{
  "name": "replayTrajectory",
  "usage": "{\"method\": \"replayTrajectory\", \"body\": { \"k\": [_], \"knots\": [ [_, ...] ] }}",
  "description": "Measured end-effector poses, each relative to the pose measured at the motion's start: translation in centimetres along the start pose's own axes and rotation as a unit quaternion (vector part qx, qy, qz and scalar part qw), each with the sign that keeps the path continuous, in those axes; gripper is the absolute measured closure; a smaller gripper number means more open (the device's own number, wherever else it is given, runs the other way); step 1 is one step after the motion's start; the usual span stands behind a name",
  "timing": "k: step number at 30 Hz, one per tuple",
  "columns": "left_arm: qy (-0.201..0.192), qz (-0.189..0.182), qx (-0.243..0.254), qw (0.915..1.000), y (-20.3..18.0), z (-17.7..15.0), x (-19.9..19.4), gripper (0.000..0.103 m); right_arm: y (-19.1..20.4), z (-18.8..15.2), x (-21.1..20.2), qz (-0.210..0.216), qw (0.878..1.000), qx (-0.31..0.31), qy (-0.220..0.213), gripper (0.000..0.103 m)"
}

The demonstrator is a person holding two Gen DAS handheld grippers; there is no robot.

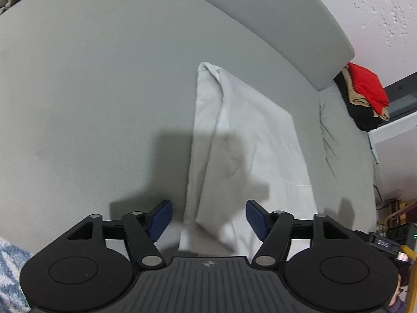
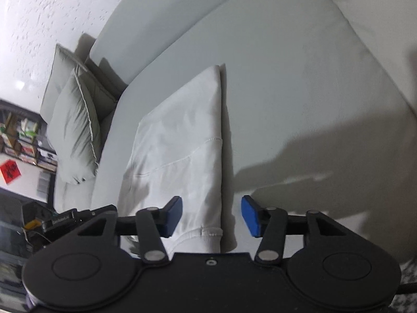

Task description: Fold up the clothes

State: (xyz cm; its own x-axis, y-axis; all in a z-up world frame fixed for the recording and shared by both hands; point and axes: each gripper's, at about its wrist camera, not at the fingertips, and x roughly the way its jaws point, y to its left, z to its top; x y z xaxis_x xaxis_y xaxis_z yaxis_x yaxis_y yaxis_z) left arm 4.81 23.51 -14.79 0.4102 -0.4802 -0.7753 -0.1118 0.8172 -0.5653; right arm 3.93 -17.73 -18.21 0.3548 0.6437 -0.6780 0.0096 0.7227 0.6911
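A white garment (image 1: 242,140) lies folded into a long narrow strip on a grey sofa seat (image 1: 99,99). It also shows in the right wrist view (image 2: 182,140), with its ribbed hem nearest the camera. My left gripper (image 1: 208,217) is open and empty, hovering over the near end of the garment, its blue pads apart on either side. My right gripper (image 2: 211,215) is open and empty too, above the ribbed hem end, with the garment's right edge between the pads.
A grey sofa backrest (image 1: 286,26) runs behind the seat. A stack of red, tan and black clothes (image 1: 365,96) sits past the sofa's end. Grey cushions (image 2: 75,120) lean at the other end, and shelves (image 2: 20,140) stand beyond. A blue-white patterned cloth (image 1: 10,274) lies at lower left.
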Motion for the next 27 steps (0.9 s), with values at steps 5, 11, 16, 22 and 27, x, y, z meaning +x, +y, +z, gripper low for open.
{"method": "replayTrajectory", "body": {
  "k": [5,11,16,22,27],
  "knots": [
    [0.001,-0.022,-0.015,0.9997,0.5,1.5,1.0,0.034,-1.0,1.0,0.6,0.016,0.999,0.028,0.001,0.058],
    [0.002,-0.039,-0.014,0.9991,0.5,3.3,2.9,0.030,-1.7,2.5,2.0,0.023,0.999,0.039,-0.001,0.059],
    [0.011,-0.055,-0.001,0.9984,-0.1,4.3,4.5,0.021,-2.1,3.9,3.6,0.037,0.998,0.045,-0.009,0.060],
    [0.014,-0.078,0.011,0.9968,-0.5,5.5,6.4,0.021,-2.0,5.8,5.7,0.046,0.997,0.056,-0.015,0.063],
    [0.017,-0.084,0.016,0.9962,-1.4,6.4,7.7,0.022,-1.7,7.3,8.2,0.073,0.996,0.055,0.003,0.064]
  ]
}}
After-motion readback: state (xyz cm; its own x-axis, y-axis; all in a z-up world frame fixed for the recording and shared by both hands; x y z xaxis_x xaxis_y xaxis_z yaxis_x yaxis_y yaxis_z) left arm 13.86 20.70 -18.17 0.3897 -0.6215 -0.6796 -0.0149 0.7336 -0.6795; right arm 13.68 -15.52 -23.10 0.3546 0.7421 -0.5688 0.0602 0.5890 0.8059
